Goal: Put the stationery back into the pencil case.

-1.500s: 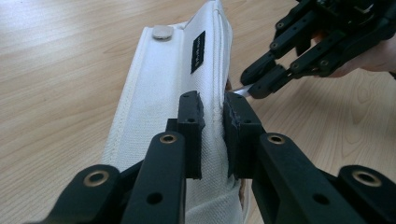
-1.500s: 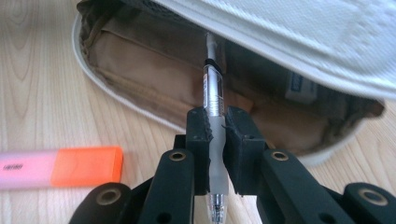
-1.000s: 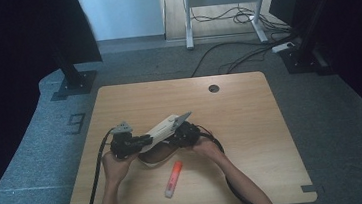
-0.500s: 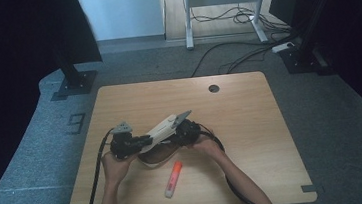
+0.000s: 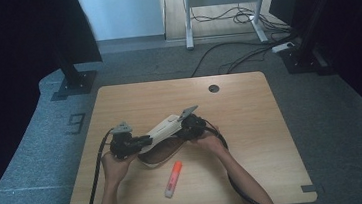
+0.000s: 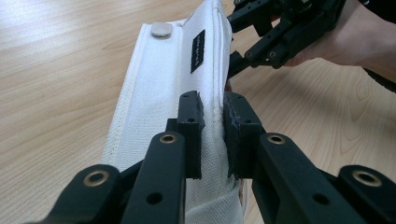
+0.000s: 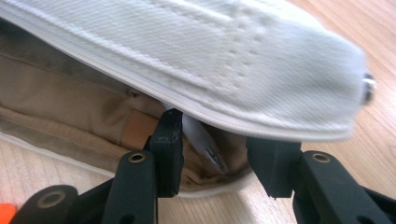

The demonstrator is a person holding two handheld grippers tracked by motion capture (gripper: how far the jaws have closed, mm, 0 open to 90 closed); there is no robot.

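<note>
A white fabric pouch [image 5: 164,127] with a tan inside [image 5: 161,151] is held up over the table between both hands. My left gripper [image 6: 214,122] is shut on the stitched edge of its white flap [image 6: 159,93], near a snap button [image 6: 161,30]. My right gripper [image 7: 219,158] is at the pouch's other end, under the flap [image 7: 224,60]. Its jaws have just been opening and now stand apart, with a small white tab [image 7: 198,137] between them and neither pad pressing on it. In the high view my left gripper [image 5: 142,142] is at the pouch's left end and my right gripper [image 5: 184,127] at its right.
An orange highlighter [image 5: 173,178] lies on the wooden table [image 5: 251,125] in front of the pouch, toward the near edge. A round cable hole [image 5: 213,88] sits at the table's far side. Cables trail from both grippers off the near edge.
Both hands and the pouch stay where they were; the high view is too small to show any change at the jaws.
</note>
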